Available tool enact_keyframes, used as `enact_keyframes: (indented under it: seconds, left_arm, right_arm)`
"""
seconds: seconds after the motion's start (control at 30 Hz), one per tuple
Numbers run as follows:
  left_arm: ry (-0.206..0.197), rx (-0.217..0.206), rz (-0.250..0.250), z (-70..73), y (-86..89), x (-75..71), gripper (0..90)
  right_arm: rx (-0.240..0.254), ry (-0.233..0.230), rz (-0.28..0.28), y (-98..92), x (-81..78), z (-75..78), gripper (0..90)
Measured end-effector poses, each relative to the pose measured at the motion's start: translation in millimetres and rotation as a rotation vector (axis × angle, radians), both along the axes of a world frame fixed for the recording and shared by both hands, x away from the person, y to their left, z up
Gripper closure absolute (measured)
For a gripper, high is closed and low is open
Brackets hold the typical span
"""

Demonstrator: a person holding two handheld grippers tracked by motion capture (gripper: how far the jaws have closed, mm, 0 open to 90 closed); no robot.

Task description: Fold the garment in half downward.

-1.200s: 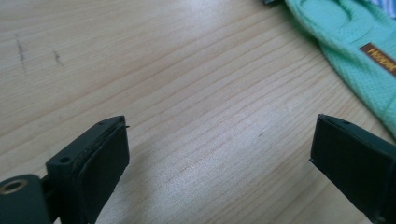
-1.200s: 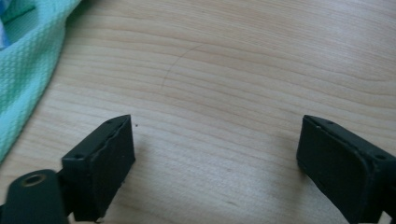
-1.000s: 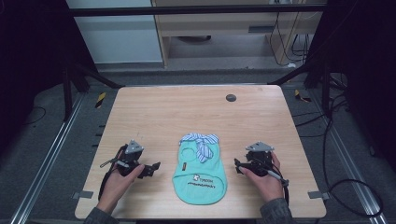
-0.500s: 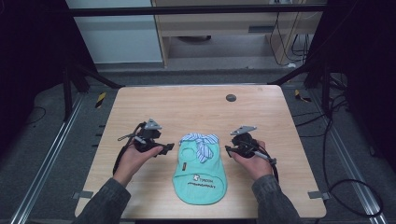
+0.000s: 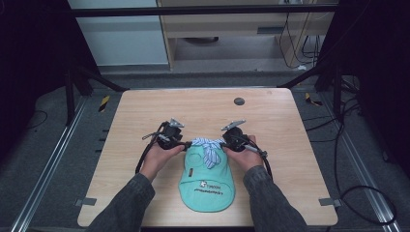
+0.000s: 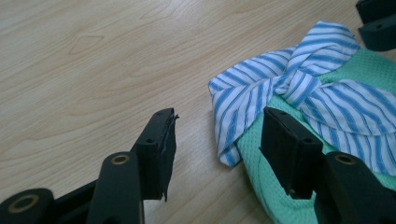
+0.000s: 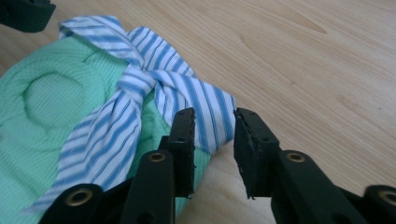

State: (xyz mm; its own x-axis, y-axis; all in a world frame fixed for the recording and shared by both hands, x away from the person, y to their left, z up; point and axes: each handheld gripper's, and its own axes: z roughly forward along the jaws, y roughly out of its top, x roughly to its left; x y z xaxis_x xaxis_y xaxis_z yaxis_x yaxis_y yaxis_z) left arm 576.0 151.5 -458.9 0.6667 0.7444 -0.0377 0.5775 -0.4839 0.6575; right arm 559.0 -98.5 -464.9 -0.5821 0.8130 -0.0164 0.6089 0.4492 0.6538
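A mint-green bib (image 5: 205, 186) lies flat on the wooden table (image 5: 159, 106), with a blue-and-white striped knotted band (image 5: 208, 147) across its far end. My left gripper (image 5: 183, 145) is at the band's left end. In the left gripper view it (image 6: 219, 123) stands wide open, its jaws on either side of the striped band (image 6: 299, 84) and the green fabric (image 6: 280, 186). My right gripper (image 5: 223, 143) is at the band's right end. In the right gripper view it (image 7: 215, 119) is open more narrowly, with a corner of the striped band (image 7: 154, 79) lying between its jaws.
A dark round grommet (image 5: 239, 101) sits in the far part of the table. Cables trail from both grippers back along the person's forearms. Dark frame rails and floor cables surround the table.
Both hands have moved forward and inward from the bib's sides near the front edge, until the two grippers sit at the ends of the striped band.
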Motion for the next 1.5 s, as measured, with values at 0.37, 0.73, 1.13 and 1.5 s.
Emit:
enact_keyframes:
  seconds: [0.37,0.73,1.13,1.5]
  left_arm:
    - [0.023,0.037,0.034,-14.6,-8.8,15.2,46.6]
    - [0.057,0.047,0.022,-24.5,-14.1,18.8,49.4]
    - [0.043,0.048,-0.027,-25.8,-17.2,13.2,61.0]
    - [0.02,0.057,-0.085,-24.5,-21.3,8.0,84.4]
  right_arm:
    - [0.026,0.052,-0.056,5.3,16.6,-13.8,59.6]
    - [0.032,0.086,-0.054,4.0,18.5,-21.7,58.7]
    - [0.03,0.08,-0.023,7.1,15.3,-22.1,72.2]
    - [0.024,0.042,0.012,9.0,11.6,-20.6,83.3]
